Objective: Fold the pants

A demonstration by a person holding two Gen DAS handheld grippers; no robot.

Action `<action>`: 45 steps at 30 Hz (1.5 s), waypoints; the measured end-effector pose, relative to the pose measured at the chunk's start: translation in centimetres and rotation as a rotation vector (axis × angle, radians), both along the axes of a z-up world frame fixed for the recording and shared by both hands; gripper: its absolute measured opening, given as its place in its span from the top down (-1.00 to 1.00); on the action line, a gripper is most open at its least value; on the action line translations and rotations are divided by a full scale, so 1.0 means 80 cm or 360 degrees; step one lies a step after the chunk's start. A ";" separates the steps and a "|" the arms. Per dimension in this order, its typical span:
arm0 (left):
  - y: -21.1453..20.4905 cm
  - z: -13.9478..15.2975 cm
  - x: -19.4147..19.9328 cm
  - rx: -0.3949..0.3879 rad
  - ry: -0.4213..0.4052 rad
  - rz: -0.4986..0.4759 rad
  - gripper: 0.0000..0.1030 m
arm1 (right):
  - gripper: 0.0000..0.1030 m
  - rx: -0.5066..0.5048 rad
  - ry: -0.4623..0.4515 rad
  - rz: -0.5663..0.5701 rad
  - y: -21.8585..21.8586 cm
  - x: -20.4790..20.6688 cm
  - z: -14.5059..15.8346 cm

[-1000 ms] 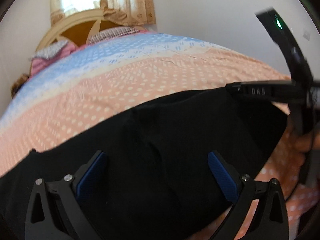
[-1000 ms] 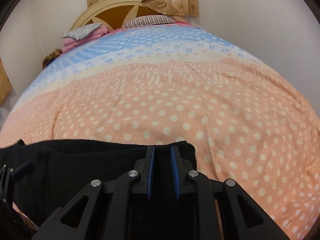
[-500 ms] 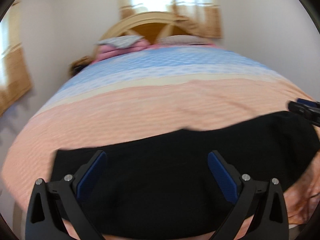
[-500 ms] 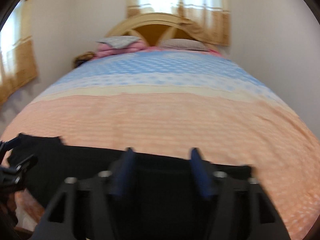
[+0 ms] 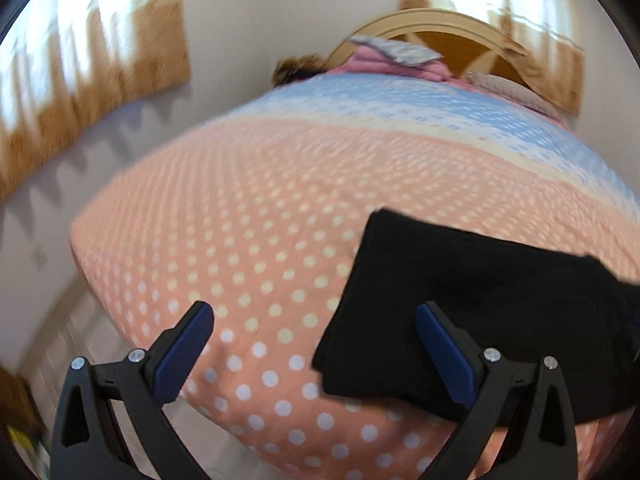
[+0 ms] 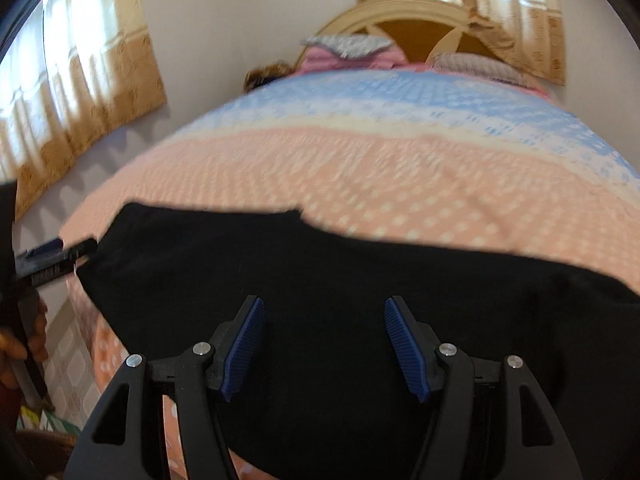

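Black pants (image 5: 480, 300) lie folded flat across the near end of the dotted peach bedspread (image 5: 240, 220). My left gripper (image 5: 314, 312) hangs open over their left end; its right finger is above the cloth and its left finger above bare bedspread. In the right wrist view the pants (image 6: 320, 264) fill the foreground. My right gripper (image 6: 325, 302) is open just above their middle, with nothing pinched between the pads. The left gripper (image 6: 52, 256) also shows at that view's left edge, held by a hand (image 6: 20, 340) beside the pants' left end.
The bed's left corner (image 5: 92, 264) drops to a tiled floor (image 5: 60, 344). Pink folded bedding and pillows (image 6: 348, 54) lie by the wooden headboard (image 6: 416, 28). Curtained windows (image 5: 80, 80) are on the left and back walls.
My right gripper, earlier shut on the pants' edge, has opened and let go. Both grippers have swung left along the pants, and the left one now sits at their left end.
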State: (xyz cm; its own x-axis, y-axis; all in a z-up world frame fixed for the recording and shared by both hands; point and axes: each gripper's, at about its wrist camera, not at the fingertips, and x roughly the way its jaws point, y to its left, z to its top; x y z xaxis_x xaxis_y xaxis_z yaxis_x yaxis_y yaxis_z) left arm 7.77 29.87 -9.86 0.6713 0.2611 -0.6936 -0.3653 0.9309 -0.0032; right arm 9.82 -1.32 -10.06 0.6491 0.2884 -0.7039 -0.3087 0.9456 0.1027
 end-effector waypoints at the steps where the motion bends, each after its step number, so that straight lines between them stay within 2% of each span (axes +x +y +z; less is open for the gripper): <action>1: 0.005 -0.003 -0.001 -0.0068 -0.0003 0.0009 -1.00 | -0.26 -0.0030 -0.0009 -0.0008 0.003 0.000 -0.004; 3: 0.005 -0.009 0.005 -0.0187 0.0001 0.0013 -1.00 | -0.27 -0.0125 -0.0061 0.0004 0.015 -0.006 -0.006; 5: -0.003 -0.016 0.009 -0.0239 0.0019 -0.0008 -0.99 | -0.31 -0.0191 -0.0072 0.0018 0.021 -0.009 -0.008; 9: -0.026 -0.026 0.017 -0.0240 0.0081 -0.0077 -0.82 | -0.35 -0.0164 -0.0070 0.0011 0.015 -0.009 -0.007; 11: -0.036 -0.028 0.020 -0.0197 0.0078 -0.0073 -0.74 | -0.35 -0.0168 -0.0068 0.0017 0.014 -0.009 -0.006; 15: -0.045 -0.019 0.025 -0.0191 0.0077 -0.0127 -0.12 | -0.36 -0.0170 -0.0069 0.0015 0.012 -0.011 -0.005; 18: -0.052 -0.014 0.033 -0.0162 0.0086 -0.0148 0.08 | -0.36 -0.0170 -0.0069 0.0013 0.012 -0.011 -0.005; 21: -0.052 -0.008 0.033 -0.0205 0.0062 -0.0156 0.31 | -0.36 -0.0162 -0.0067 0.0010 0.013 -0.011 -0.004; 24: -0.038 -0.001 0.023 -0.0333 0.0022 -0.0159 0.37 | -0.36 -0.0133 -0.0058 0.0003 0.011 -0.010 -0.002; 26: -0.034 0.006 0.022 -0.0383 0.0009 -0.0160 0.38 | -0.36 -0.0023 -0.0066 -0.0034 0.000 -0.012 0.008; 29: -0.044 0.024 0.020 -0.0374 -0.0046 -0.0205 0.41 | -0.36 0.0101 -0.0110 -0.0071 -0.018 -0.017 0.024; 31: -0.059 0.047 0.018 -0.0305 -0.0106 -0.0266 0.41 | -0.36 0.0124 -0.0145 -0.0114 -0.030 -0.021 0.036; 37: -0.111 0.103 0.024 -0.0236 -0.0281 -0.0485 0.41 | -0.36 0.0216 -0.0141 -0.0311 -0.095 -0.030 0.047; 41: -0.189 0.143 0.023 -0.0171 -0.0422 -0.0805 0.41 | -0.36 0.0276 -0.0130 -0.0539 -0.167 -0.044 0.051; 45: -0.276 0.162 0.014 -0.0195 -0.0488 -0.1160 0.41 | -0.36 0.0292 -0.0131 -0.0729 -0.228 -0.067 0.055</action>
